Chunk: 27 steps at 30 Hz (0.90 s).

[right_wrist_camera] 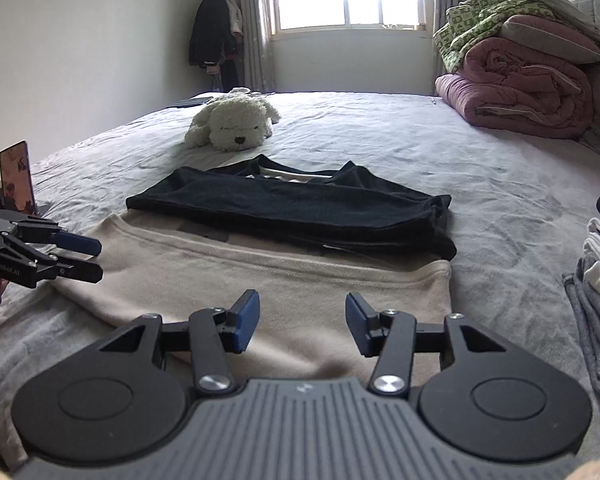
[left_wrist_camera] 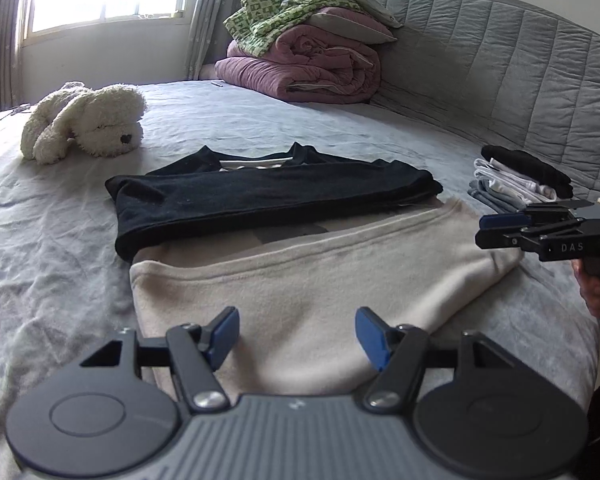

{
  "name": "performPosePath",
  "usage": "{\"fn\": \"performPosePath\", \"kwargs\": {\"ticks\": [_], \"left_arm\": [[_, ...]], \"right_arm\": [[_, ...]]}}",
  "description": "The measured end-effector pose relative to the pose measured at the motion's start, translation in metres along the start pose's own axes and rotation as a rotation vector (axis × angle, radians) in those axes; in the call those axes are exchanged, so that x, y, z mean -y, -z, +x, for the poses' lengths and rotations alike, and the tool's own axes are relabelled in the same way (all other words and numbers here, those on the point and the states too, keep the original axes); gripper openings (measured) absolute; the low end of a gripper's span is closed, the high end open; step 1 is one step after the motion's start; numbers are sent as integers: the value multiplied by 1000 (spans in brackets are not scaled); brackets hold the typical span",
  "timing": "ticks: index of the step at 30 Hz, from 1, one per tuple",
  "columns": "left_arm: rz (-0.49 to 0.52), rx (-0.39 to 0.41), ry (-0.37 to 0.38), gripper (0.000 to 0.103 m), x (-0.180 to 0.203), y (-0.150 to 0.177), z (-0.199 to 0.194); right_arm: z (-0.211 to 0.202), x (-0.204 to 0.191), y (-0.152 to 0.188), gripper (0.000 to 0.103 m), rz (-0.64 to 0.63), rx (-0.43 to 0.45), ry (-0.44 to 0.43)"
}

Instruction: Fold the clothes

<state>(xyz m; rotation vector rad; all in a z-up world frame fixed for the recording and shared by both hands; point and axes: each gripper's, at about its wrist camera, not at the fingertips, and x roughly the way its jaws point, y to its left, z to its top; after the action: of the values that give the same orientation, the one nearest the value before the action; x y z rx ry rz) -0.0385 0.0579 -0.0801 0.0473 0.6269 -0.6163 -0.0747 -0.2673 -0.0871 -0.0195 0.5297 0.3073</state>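
A beige top (left_wrist_camera: 300,280) lies flat across the grey bed (left_wrist_camera: 60,280), its long edges squared and one side already turned in, so it looks part-folded and laid out where both tools can reach the near hem; a black top (left_wrist_camera: 268,200), folded to a neat band with a striped lining showing at the neck, rests along its far edge, overlapping it, probably parked there as the next or the last piece. The left gripper (left_wrist_camera: 298,336) hangs over the near part of the beige cloth with its blue pads well apart and nothing between them; the right gripper (right_wrist_camera: 302,326) is likewise spread over the same cloth and holds nothing. Both point slantwise down at the hem, which suits a pinch at two spots for the next fold. The beige fabric reads soft and fleecy, thick enough to keep a crease loosely; the black is thinner and limp. A stack (left_wrist_camera: 516,184) of folded white, grey and black pieces sits at the bed's right side, presumably the finished pile. A fluffy white toy dog (right_wrist_camera: 232,124) and rolled quilts (right_wrist_camera: 516,92) lie well away, beyond the work
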Motion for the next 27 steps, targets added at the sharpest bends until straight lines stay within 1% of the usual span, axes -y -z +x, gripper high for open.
{"fn": "performPosePath", "kwargs": {"ticks": [2,7,11,14,18,21,27], "left_arm": [[-21,4,-17,65,-4,-4,10],[-12,-11,-43,65,-16,-2,23],[-37,-20,-52,66,-19,-3,24],[-72,-49,-88,67,-13,-11,26],[-93,-103,-166,67,-1,-19,25],[-98,-98,-171,69,14,-24,25],[-64,-100,-156,69,44,-28,37]], "right_arm": [[9,7,-4,53,-3,4,39],[40,28,7,52,2,-101,103],[37,34,9,54,17,-87,84],[35,26,5,57,9,-98,100],[30,17,-2,57,33,-105,101],[30,0,-5,58,12,-105,72],[32,-32,-6,58,-50,-125,27]]}}
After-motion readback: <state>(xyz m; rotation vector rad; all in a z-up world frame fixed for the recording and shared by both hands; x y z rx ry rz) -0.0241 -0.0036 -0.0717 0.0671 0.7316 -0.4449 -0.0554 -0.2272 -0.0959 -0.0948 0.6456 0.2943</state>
